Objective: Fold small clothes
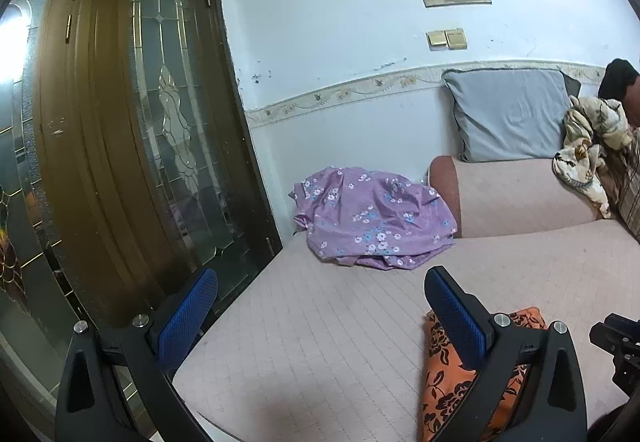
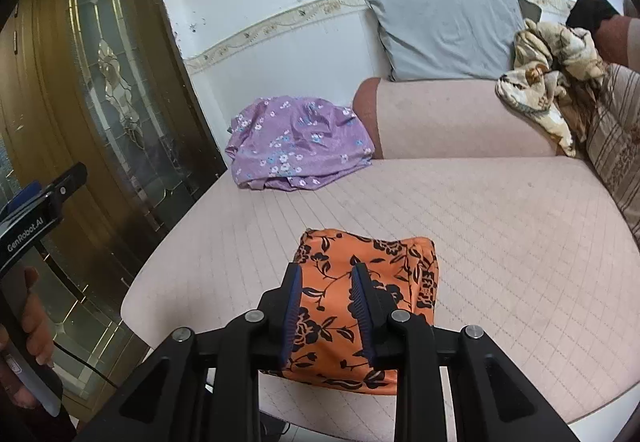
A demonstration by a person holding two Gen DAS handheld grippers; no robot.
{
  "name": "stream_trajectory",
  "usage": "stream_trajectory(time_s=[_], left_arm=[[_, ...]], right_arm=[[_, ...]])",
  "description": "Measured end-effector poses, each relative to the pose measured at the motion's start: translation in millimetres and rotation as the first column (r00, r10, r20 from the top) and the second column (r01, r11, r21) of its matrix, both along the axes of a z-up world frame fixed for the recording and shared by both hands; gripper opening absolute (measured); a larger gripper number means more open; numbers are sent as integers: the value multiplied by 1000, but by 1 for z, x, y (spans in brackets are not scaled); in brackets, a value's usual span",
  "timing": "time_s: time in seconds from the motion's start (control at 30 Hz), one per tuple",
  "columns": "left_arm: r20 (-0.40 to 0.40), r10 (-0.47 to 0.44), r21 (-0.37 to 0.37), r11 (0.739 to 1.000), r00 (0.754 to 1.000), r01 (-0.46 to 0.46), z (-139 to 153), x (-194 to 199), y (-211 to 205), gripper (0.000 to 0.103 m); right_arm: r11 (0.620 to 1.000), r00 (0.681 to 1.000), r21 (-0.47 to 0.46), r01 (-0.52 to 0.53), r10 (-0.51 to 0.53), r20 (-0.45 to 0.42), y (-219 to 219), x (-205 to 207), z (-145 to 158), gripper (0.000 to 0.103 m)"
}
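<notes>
Fingers of the left tool (image 1: pixel 320 306) spread wide and empty; right tool (image 2: pixel 325 278), part-open, hovers over the orange cloth (image 2: pixel 400 266).

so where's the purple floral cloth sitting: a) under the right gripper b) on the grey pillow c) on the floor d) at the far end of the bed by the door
d: the purple floral cloth lies crumpled at the far end of the pink quilted bed beside the wooden door, while the orange floral garment is the one by the right gripper.
</notes>
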State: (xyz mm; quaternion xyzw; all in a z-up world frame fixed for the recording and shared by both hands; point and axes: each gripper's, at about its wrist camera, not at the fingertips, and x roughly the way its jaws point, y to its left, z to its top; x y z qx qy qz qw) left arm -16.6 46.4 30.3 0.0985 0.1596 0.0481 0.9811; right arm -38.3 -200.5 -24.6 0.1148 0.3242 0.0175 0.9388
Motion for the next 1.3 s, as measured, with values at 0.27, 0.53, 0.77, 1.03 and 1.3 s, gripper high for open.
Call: stream_trajectory(time_s=[0.27,0.53,0.77,1.03,1.3], left_arm=[[8,4,-9,1000,1000,-4,5,-5,2,103],[13,2,-12,1000,1000,-2,10,-4,0,103],[10,-1,-18,1000,1000,1,11,0,-2,103],[2,-15,-25,1000,1000,15,12,3,-2,103],[9,-21,-34,999,1000,22,11,3,0,103]], right_arm=[[1000,1000,-22,4,-3,24,5,-6,12,29],[1000,999,-27,10,-9,31,4,-4,17,29],[999,999,-29,17,-16,32,2,-4,18,29],[999,999,-28,41,-40,31,-4,-5,18,29],[998,998,-36,55,-54,35,-7,-6,21,29]])
